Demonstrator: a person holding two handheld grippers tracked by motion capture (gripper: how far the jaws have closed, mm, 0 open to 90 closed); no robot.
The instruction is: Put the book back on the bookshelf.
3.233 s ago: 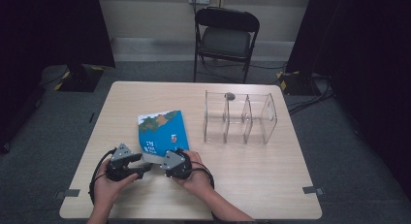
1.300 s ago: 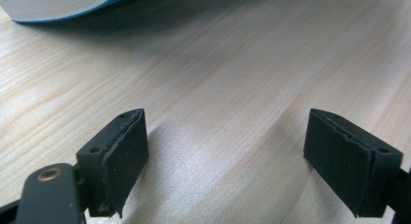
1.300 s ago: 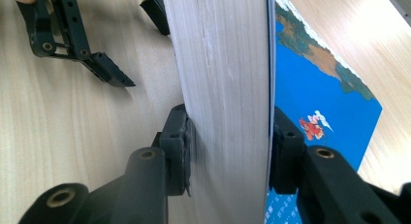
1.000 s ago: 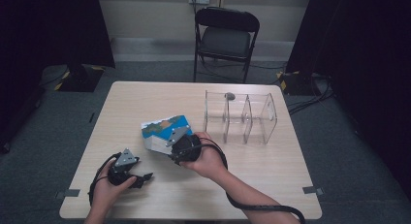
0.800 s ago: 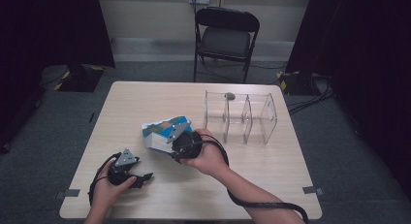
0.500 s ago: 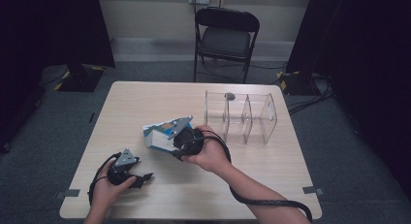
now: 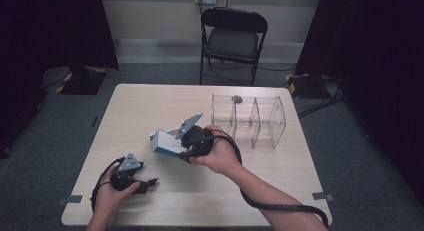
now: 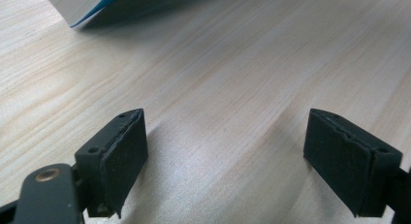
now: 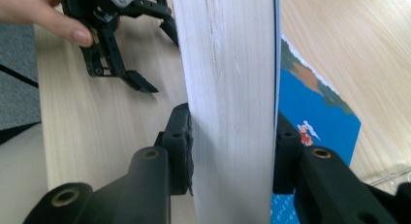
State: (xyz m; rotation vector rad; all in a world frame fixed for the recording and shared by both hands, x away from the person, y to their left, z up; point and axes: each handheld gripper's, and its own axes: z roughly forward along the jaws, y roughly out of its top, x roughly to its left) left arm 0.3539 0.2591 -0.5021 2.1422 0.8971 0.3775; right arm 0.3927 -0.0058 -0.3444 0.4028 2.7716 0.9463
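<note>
Nearest me, my left gripper [image 7: 131, 177] rests low on the table [image 7: 150, 106] at its near-left part, jaws spread wide with nothing between them; in the left gripper view I see bare wood between the two pads [image 8: 123, 158]. It is idle, and I judge it best kept there, clear of the lift but ready to steady a cover.

A little farther on, my right gripper [image 7: 186, 147] is clamped on the book [image 7: 165, 141]. In the right gripper view the jaws press from both sides on the white page block [image 9: 228, 98], one pad on the far cover, the other on the blue cover side. The book is tilted up on its edge near the middle of the table, one end raised and the other apparently low at the wood, though I cannot tell if it touches.

Beyond it, to the right, stands the clear divided rack [image 7: 250, 121], well apart from the book, with a small dark thing [image 7: 237, 98] on its back rim. Past the table is a folding chair [image 7: 232, 38].

I take the step to be standing the book upright for one of the rack's slots. To do it well, I should hold the squeeze firm so the pages don't fan or slip, bring the spine vertical before travelling, and line the book parallel with the dividers so it enters without knocking the light rack.
</note>
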